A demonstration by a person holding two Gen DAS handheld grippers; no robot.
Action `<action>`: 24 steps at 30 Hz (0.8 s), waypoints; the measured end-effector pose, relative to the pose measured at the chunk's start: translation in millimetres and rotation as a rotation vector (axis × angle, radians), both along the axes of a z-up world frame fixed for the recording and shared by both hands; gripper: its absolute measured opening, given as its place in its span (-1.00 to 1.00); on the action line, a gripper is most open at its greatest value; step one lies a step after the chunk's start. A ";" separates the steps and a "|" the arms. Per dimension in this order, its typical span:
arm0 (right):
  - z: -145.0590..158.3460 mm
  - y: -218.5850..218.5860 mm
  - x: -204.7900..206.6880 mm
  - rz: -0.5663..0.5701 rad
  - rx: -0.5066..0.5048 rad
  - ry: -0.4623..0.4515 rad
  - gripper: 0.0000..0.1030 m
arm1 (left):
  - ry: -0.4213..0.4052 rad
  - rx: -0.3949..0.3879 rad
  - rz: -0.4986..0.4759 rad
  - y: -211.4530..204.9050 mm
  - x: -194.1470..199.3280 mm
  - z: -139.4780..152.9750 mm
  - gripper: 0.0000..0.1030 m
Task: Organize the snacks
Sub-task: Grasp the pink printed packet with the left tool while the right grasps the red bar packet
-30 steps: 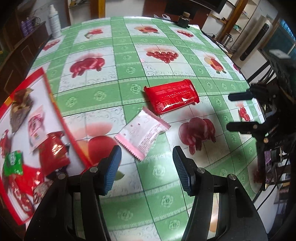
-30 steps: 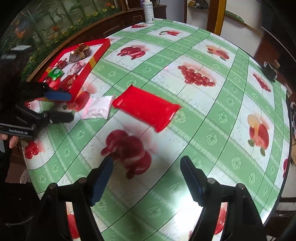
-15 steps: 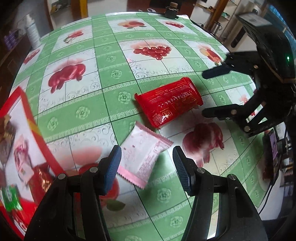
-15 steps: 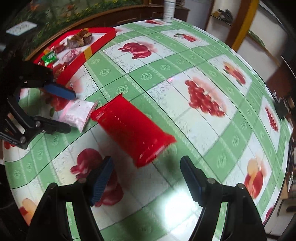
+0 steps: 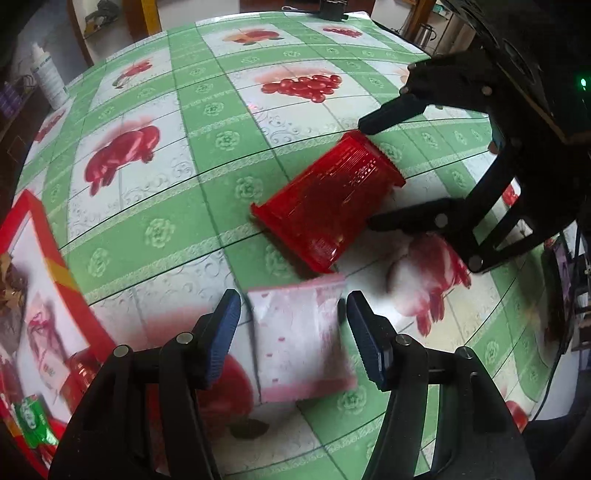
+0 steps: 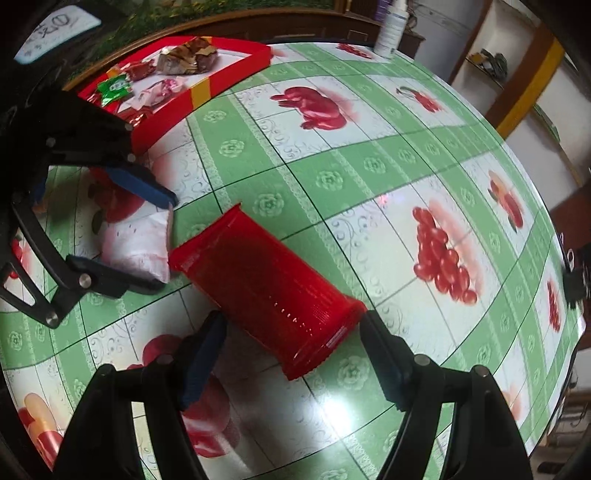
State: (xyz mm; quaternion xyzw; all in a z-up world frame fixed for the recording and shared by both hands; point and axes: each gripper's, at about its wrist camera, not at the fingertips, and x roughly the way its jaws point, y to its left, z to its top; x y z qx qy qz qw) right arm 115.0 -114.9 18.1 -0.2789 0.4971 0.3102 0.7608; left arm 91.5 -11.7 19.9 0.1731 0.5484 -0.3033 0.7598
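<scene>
A pink-and-white snack packet (image 5: 301,338) lies flat on the green fruit-print tablecloth between the open jaws of my left gripper (image 5: 293,326); it also shows in the right wrist view (image 6: 138,245). A larger red snack pack (image 5: 328,205) lies just beyond it. My right gripper (image 6: 291,343) is open, its fingers on either side of the near end of the red pack (image 6: 266,286). Neither gripper grips anything. In the right wrist view the left gripper (image 6: 164,242) straddles the pink packet.
A red tray (image 6: 218,83) holding several wrapped snacks sits at the table's edge, left of the left gripper (image 5: 55,273). A white bottle (image 5: 48,79) stands at the far edge. A small dark object (image 5: 332,7) sits at the far side.
Both grippers moved forward and lower. The pink packet now sits between the left jaws, and the red pack's end sits between the right jaws. The packets themselves stayed put.
</scene>
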 end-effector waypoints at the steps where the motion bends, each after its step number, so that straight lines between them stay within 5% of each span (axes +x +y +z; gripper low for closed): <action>1: 0.1 1.9 -0.3 0.010 -0.016 -0.001 0.50 | -0.003 -0.002 0.001 1.8 -1.8 1.6 0.16; 11: -7.6 29.4 4.7 0.120 -0.084 0.009 0.57 | 0.028 -0.044 0.056 3.6 -15.0 -3.2 0.26; 18: -13.2 24.9 13.4 0.065 0.016 0.085 0.57 | -0.004 -0.046 0.056 -0.5 -18.9 -5.1 0.29; 24: -10.7 0.2 -0.6 -0.083 0.077 0.046 0.14 | -0.049 -0.050 0.076 9.5 -27.7 -4.3 0.01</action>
